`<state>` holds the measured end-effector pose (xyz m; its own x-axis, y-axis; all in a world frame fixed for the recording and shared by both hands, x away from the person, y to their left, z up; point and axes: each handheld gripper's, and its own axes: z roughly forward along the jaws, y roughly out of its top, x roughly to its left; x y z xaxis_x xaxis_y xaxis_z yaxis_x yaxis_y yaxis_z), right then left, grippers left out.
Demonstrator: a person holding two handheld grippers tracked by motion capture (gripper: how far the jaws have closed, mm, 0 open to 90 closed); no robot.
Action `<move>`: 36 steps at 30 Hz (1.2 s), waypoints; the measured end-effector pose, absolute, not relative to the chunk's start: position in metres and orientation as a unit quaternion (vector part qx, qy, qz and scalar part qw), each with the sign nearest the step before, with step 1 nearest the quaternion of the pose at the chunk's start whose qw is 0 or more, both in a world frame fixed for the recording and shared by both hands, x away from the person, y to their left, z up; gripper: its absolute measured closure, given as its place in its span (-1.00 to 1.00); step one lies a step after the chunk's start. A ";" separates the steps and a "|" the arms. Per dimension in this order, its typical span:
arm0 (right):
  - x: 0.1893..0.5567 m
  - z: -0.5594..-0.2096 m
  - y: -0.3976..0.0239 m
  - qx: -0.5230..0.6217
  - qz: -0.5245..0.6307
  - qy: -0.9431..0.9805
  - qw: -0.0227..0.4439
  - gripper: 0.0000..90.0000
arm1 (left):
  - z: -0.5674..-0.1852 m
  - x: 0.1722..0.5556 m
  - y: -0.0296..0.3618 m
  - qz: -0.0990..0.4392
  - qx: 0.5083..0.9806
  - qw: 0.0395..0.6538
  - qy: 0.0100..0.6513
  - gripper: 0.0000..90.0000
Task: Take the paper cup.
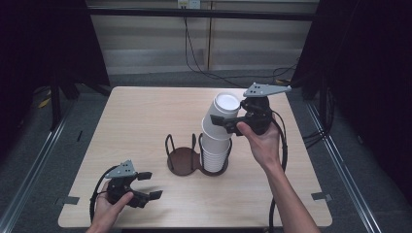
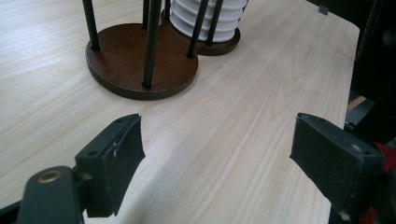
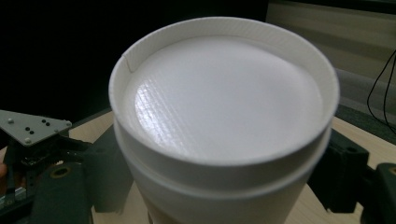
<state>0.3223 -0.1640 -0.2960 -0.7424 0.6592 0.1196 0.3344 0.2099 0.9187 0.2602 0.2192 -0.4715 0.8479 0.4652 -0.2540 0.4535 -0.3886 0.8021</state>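
My right gripper (image 1: 224,122) is shut on an upturned white paper cup (image 1: 226,103), held tilted just above a stack of white cups (image 1: 214,155). That stack stands in the right slot of a dark two-slot cup holder (image 1: 182,162). In the right gripper view the cup's recessed bottom (image 3: 224,107) faces the camera, with my black jaws on either side of its wall. My left gripper (image 1: 151,185) rests open near the table's front left. In the left gripper view its fingers (image 2: 116,154) stand wide apart over bare wood, short of the holder's empty base (image 2: 140,65) and the stack (image 2: 205,21).
The wooden table (image 1: 141,121) ends in a right edge (image 2: 345,56) close to my left gripper's right jaw. Thin black rods (image 2: 150,42) ring each holder slot. Cables (image 1: 204,63) run across the floor behind the table. The left gripper's grey plate (image 3: 28,127) lies beyond the cup.
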 end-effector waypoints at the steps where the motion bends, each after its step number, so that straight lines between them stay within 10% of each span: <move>1: 0.322 -0.295 -0.166 0.327 0.544 0.758 0.152 -0.54 | -0.472 0.260 0.219 0.006 0.833 0.479 0.276 -0.63; 36: 0.303 -0.282 -0.196 0.331 0.601 0.711 0.155 -0.53 | -0.472 0.260 0.218 0.002 0.833 0.479 0.276 -0.63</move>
<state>0.3029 -0.1956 -0.2816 -0.7333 0.6563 0.1776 0.2835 0.0578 0.9572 0.2599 0.2182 -0.4719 0.8482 0.4608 -0.2614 0.4578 -0.3892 0.7993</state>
